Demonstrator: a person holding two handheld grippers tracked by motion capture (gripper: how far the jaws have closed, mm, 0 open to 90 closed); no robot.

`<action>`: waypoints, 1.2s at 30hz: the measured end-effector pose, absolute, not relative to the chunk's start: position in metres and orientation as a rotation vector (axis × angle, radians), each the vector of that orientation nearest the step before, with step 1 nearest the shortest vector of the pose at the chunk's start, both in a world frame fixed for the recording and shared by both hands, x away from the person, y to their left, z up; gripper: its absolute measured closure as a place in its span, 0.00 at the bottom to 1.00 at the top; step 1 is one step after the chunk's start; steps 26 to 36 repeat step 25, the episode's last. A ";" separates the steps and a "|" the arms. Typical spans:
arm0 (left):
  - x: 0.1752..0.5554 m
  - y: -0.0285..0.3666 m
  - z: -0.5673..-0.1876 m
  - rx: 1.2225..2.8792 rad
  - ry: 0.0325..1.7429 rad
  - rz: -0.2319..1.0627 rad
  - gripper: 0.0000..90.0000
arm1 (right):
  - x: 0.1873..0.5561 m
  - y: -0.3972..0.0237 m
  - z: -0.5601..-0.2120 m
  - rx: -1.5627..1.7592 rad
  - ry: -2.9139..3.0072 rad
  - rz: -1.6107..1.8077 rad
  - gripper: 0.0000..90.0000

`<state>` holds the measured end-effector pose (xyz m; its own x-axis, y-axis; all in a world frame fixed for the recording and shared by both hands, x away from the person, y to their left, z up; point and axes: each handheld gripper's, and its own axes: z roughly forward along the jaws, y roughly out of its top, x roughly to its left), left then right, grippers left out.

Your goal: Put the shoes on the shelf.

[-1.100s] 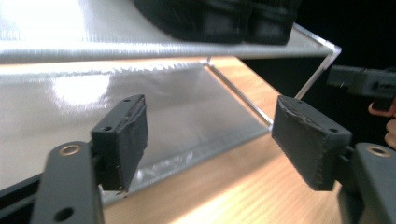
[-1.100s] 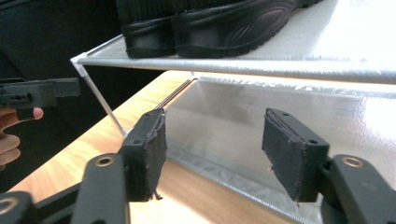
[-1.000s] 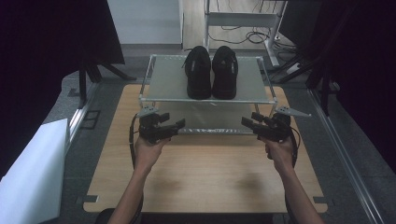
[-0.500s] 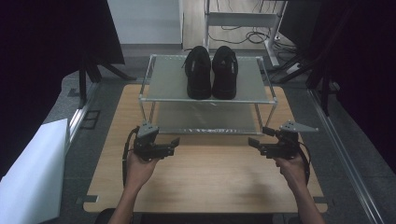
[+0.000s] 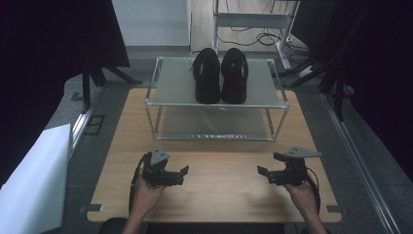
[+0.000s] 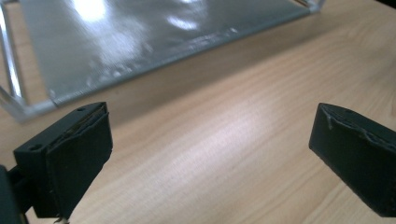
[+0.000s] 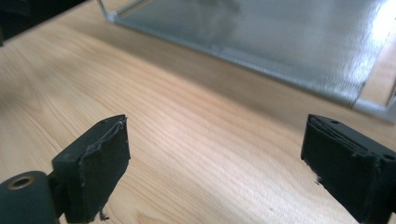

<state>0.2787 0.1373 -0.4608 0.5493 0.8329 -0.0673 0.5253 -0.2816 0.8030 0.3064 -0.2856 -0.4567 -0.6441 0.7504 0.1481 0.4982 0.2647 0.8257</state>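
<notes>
One wooden table (image 5: 214, 190) carried one metal rack (image 5: 216, 100) with two shelves, standing toward the table's far edge and roughly centred between its left and right edges. On the rack's upper shelf sat two black shoes, the left shoe (image 5: 206, 75) and the right shoe (image 5: 234, 75), side by side and touching or nearly so, toes toward the person, placed right of that shelf's middle. The lower shelf (image 5: 214, 123) showed as a bare grey sheet.

Two grippers were in play, one in each of the person's two hands, both low over the near part of the table. The left gripper (image 5: 182, 172) was held near the near-left corner, the right gripper (image 5: 260, 171) toward the near-right corner, and their fingers pointed inward at each other with open wood between them. In the left gripper view its two fingers (image 6: 77, 161) stood wide apart with nothing between them but bare table, the rack's lower shelf lying ahead of them. In the right gripper view the two fingers (image 7: 95, 170) were likewise spread wide and held nothing, with the same shelf's edge ahead. The shoes lay well apart from both sets of fingers, up on the rack beyond them.
</notes>
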 end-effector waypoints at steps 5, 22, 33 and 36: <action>0.275 0.133 -0.479 2.016 1.080 0.484 0.00 | 0.306 -0.282 -0.474 1.159 2.291 1.249 0.03; 0.278 0.117 -0.518 2.222 1.067 0.459 0.00 | 0.308 -0.267 -0.515 1.076 2.454 1.057 0.00; 0.279 0.116 -0.519 2.221 1.070 0.448 0.00 | 0.308 -0.265 -0.518 1.069 2.474 1.023 0.00; 0.279 0.116 -0.519 2.221 1.070 0.448 0.00 | 0.308 -0.265 -0.518 1.069 2.474 1.023 0.00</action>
